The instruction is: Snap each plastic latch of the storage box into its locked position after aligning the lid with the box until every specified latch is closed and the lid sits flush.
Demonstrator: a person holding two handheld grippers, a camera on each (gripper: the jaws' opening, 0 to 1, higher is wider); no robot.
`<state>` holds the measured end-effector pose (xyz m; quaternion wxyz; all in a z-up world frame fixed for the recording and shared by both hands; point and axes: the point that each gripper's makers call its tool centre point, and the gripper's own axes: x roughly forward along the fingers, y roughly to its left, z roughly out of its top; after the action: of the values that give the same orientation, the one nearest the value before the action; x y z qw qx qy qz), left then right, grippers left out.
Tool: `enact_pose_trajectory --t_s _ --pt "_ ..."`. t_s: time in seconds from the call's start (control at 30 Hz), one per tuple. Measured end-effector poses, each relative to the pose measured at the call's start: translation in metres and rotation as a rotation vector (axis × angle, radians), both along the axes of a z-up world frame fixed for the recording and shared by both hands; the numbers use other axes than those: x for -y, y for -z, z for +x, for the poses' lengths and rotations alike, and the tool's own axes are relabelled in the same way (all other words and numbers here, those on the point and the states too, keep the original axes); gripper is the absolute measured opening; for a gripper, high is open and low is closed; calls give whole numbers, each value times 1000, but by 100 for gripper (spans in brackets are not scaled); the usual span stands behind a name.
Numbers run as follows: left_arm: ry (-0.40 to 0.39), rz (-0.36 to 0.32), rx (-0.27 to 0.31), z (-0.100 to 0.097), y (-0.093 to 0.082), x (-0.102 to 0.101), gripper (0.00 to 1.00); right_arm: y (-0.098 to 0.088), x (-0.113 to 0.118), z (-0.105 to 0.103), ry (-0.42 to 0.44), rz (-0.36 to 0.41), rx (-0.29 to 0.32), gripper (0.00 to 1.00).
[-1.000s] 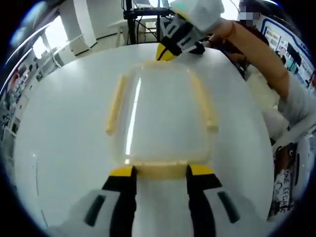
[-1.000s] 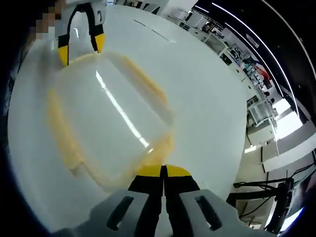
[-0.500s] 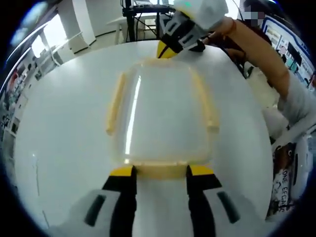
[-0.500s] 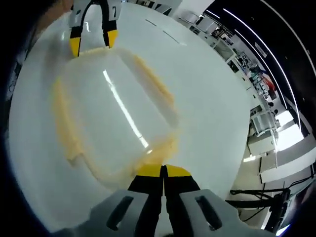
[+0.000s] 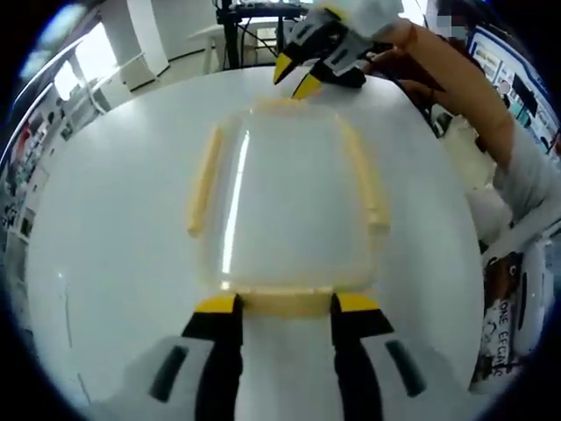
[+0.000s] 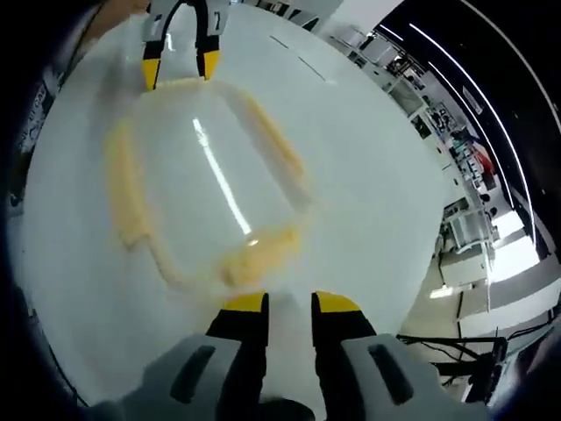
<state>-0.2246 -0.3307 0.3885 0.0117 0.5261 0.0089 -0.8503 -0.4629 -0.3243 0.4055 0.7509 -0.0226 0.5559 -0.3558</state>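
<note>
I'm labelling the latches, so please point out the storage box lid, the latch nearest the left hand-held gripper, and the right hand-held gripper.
storage box lid [image 5: 285, 202], left gripper view, centre of clear top.
near latch [image 5: 287, 303], left gripper view, middle of yellow strip.
right hand-held gripper [image 6: 288, 303], right gripper view, between its fingertips.

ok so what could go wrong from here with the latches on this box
1. The left hand-held gripper straddles the near yellow latch with open jaws; pressing off-centre could slide the clear storage box across the smooth white table.
2. The right hand-held gripper sits open, apart from the end latch, so nothing braces that end and the lid could lift.
3. The clear lid makes the side latches hard to judge; one may be left unlocked.
</note>
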Motion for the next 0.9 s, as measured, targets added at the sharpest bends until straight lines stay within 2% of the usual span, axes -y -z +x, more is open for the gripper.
enact_pose_trajectory --t_s 0.13,0.27,0.4,0.53,0.6,0.7,0.8,0.9 --pt "-2 2 -6 0 0 0 39 -5 -13 12 -90 59 47 33" --pt "-2 2 -7 0 1 0 39 -3 -12 18 -119 84 48 41" --pt "-4 2 -6 1 1 0 39 -4 -7 22 -157 94 26 44" --pt "-5 3 -11 1 0 0 39 -3 -7 25 -192 138 18 47" --pt "-6 3 -15 2 0 0 39 -3 -3 24 -209 148 -6 48" --pt "-7 3 -15 2 0 0 39 -3 -2 23 -211 150 -7 48" --pt "-9 3 -15 2 -1 0 39 4 4 28 -236 205 0 48" --pt "-9 2 -16 2 -1 0 39 7 7 29 -243 220 5 47"
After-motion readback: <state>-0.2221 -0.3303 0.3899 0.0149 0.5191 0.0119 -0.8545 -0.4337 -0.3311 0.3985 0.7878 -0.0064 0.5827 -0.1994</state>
